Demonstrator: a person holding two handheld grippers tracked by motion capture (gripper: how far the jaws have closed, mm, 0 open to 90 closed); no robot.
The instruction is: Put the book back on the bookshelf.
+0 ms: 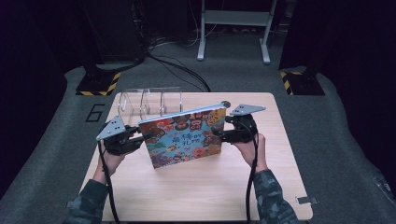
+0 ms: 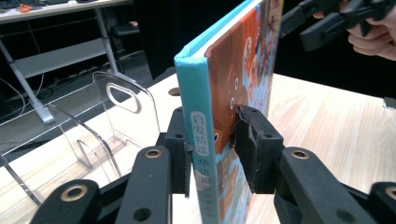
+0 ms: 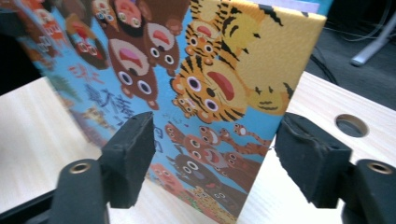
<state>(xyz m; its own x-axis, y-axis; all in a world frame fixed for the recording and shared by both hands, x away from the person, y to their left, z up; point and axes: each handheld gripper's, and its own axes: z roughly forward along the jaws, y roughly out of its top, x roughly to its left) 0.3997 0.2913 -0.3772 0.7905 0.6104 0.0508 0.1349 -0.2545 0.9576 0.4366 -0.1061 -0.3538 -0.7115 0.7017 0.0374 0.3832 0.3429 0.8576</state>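
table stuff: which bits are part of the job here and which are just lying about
In the job:
- colourful hardcover picture book with a light blue spine, standing upright
- left tongs, clamped on its spine edge
- right tongs, open around its other edge

Lying about:
- clear acrylic divider rack
- light wooden table

A pale wooden worktop (image 1: 196,186) takes up the middle of the high view, with a small round hole (image 1: 226,103) near its far edge. At that far edge, left of centre, stands a clear plastic rack (image 1: 148,101) with upright dividers; it also appears at the left of the left gripper view. On the grey floor (image 1: 327,140) beyond, black cables (image 1: 180,70) snake toward the top of the frame. Two black bases with yellow-and-black hazard stripes (image 1: 98,84) sit at upper left and upper right. A grey metal frame on feet (image 1: 233,28) stands at top centre. A white number six (image 1: 95,112) is marked on the floor at left.
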